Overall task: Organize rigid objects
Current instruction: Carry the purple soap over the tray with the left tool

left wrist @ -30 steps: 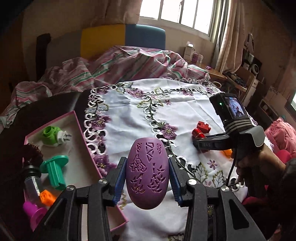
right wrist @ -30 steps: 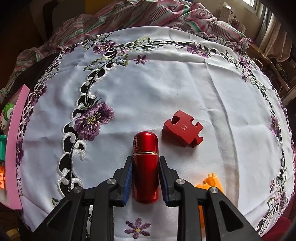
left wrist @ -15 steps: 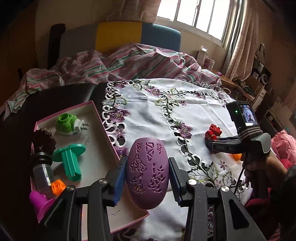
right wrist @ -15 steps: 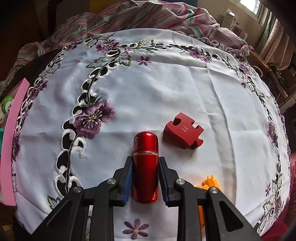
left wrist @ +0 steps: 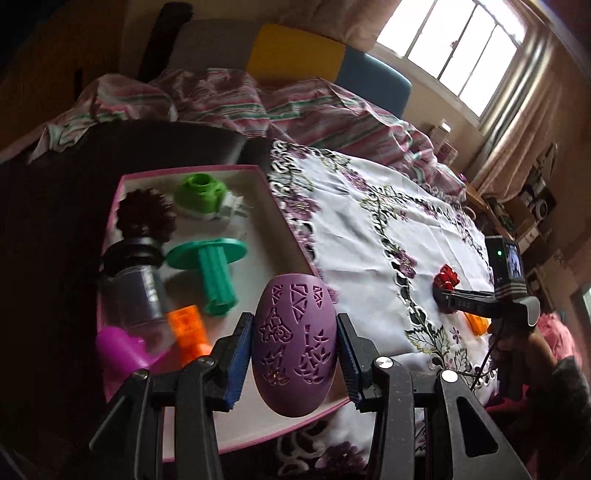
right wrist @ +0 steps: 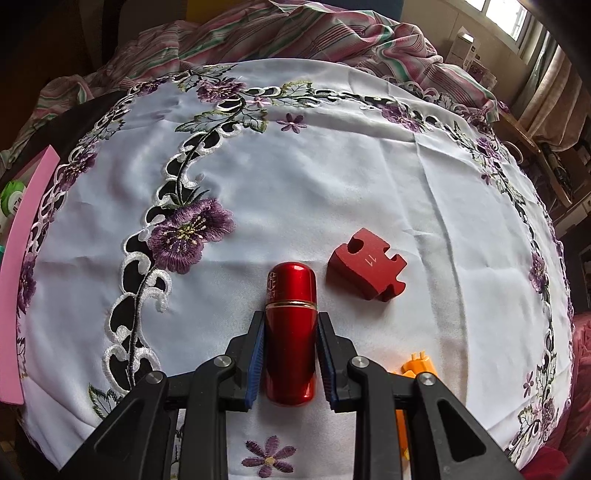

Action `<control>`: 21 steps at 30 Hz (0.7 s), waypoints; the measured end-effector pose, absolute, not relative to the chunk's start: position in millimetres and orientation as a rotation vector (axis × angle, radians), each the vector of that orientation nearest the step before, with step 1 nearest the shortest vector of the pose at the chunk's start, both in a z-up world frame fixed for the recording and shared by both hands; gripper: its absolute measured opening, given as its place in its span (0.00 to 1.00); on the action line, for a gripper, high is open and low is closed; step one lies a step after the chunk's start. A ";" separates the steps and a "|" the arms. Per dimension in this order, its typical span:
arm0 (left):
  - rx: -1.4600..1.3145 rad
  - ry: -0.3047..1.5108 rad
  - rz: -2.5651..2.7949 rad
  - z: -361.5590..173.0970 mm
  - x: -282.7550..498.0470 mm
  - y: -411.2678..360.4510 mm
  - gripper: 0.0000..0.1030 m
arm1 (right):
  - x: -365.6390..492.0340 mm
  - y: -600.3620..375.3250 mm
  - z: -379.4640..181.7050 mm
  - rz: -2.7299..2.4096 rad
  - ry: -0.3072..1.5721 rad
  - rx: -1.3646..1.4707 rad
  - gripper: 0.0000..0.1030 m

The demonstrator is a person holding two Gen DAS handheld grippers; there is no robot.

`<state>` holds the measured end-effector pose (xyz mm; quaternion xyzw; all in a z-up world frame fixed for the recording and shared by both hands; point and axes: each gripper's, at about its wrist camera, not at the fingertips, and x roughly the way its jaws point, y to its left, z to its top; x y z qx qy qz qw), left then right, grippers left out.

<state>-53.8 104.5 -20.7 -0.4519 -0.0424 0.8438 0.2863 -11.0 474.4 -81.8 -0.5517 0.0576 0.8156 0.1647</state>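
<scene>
— What is seen nearest in the left wrist view?

— A purple egg-shaped shell (left wrist: 294, 345), cut through with patterns, is pinched between the blue pads of the left tongs (left wrist: 294, 363) and is held over the near right part of a pink-rimmed tray (left wrist: 255, 434). Whether it is touching the tray floor cannot be told.

— And what is lying in the tray beyond it?

— An orange block (left wrist: 188, 328) and a magenta piece (left wrist: 120, 349) are seen nearest, then a teal flanged peg (left wrist: 212, 271) and a clear jar with a black lid (left wrist: 131, 280); farthest, a dark spiky ball (left wrist: 146, 214) and a green plug (left wrist: 203, 192).

— What is held on the other side?

— A red capsule (right wrist: 290, 332) is clamped lengthwise in the right tongs (right wrist: 290, 360), low over the embroidered white cloth (right wrist: 295, 166) on the bench (contact cannot be judged). Its rounded end is pointed forward, past the pads. Just beyond and to its right a red puzzle piece (right wrist: 367, 264) is lying; an orange piece (right wrist: 415, 369) is half hidden behind the right finger. A striped blanket (right wrist: 295, 33) is bunched at the far edge.
</scene>
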 end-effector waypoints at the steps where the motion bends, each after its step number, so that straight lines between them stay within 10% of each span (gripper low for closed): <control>1: -1.219 -0.134 2.258 -22.0 -54.4 96.8 0.43 | -11.1 474.3 -81.7 2.324 0.164 -1.572 0.25; 21: -1.321 -0.239 2.207 -39.4 -99.6 122.9 0.43 | -11.4 472.0 -80.8 2.318 0.148 -1.574 0.25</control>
